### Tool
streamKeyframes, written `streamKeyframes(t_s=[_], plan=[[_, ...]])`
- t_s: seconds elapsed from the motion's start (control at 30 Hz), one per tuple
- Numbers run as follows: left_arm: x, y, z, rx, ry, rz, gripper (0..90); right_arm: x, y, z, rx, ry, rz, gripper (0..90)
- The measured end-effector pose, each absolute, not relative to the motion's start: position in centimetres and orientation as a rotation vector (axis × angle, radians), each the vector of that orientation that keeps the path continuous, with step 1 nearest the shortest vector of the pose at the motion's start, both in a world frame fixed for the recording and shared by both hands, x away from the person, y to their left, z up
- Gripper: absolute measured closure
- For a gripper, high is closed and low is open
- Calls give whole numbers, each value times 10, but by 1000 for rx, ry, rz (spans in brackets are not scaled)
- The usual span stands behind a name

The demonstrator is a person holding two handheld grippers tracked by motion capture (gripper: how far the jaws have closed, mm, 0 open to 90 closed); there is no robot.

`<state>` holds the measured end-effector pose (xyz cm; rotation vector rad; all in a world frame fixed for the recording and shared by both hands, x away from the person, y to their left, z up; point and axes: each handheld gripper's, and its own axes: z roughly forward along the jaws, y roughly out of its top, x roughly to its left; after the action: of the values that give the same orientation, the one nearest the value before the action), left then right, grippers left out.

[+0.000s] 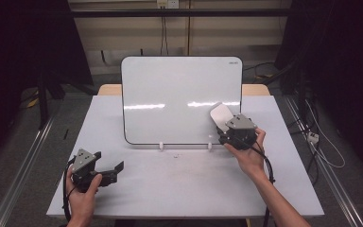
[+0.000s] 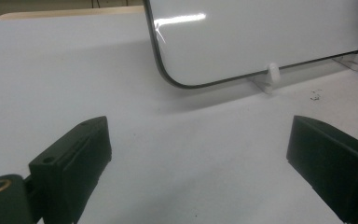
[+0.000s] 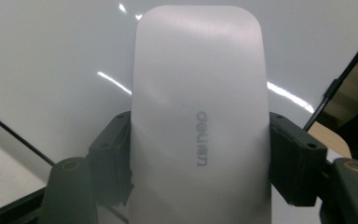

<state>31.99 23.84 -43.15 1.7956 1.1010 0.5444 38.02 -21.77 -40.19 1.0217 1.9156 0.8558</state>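
A whiteboard [image 1: 170, 94] stands tilted on two small white feet at the back of the white table [image 1: 179, 189]; its lower corner [image 2: 242, 42] appears in the left gripper view. My right gripper [image 1: 227, 126] is shut on a white eraser [image 1: 220, 115] with grey lettering [image 3: 200, 121]. The eraser is held against or just in front of the board's lower right area; contact cannot be told. My left gripper [image 1: 116, 171] rests low at the table's front left, open, its fingers [image 2: 74, 158] wide apart over bare table with nothing between them.
One white foot [image 2: 271, 74] of the board stands ahead of my left gripper, with a few dark specks [image 2: 315, 94] on the table beside it. Cables [image 1: 321, 146] trail on the floor to the right. Dark frames flank the table.
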Motion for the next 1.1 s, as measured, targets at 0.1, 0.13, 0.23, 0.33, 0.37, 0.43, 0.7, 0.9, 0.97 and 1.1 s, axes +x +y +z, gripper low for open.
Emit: streamKeyframes(t_s=[0.1,0.13,0.23,0.33,0.37,0.43,0.7,0.9,0.97,1.1], plan=[[320,238,-431,1792,1101,547,63,382,-217,-405,1028,1917,846,317],[320,238,-431,1792,1105,546,63,383,-216,-406,1024,1919,839,317],[320,238,-432,1793,1108,543,63,385,-214,-409,1029,1918,830,316],[320,238,-432,1797,1108,545,63,386,-212,-414,1029,1909,805,315],[320,237,-432,1792,1110,543,63,386,-210,-415,1018,1908,786,315],[321,237,-431,1793,1109,545,63,386,-209,-415,1020,1906,776,315],[324,240,-432,1778,1132,540,63,387,-213,-413,1048,1933,816,298],[323,238,-432,1785,1125,540,63,388,-220,-413,1100,1957,877,194],[321,239,-432,1788,1122,542,63,388,-222,-411,1113,1973,922,149],[320,244,-432,1779,1127,544,63,384,-227,-408,1156,1979,1011,103]])
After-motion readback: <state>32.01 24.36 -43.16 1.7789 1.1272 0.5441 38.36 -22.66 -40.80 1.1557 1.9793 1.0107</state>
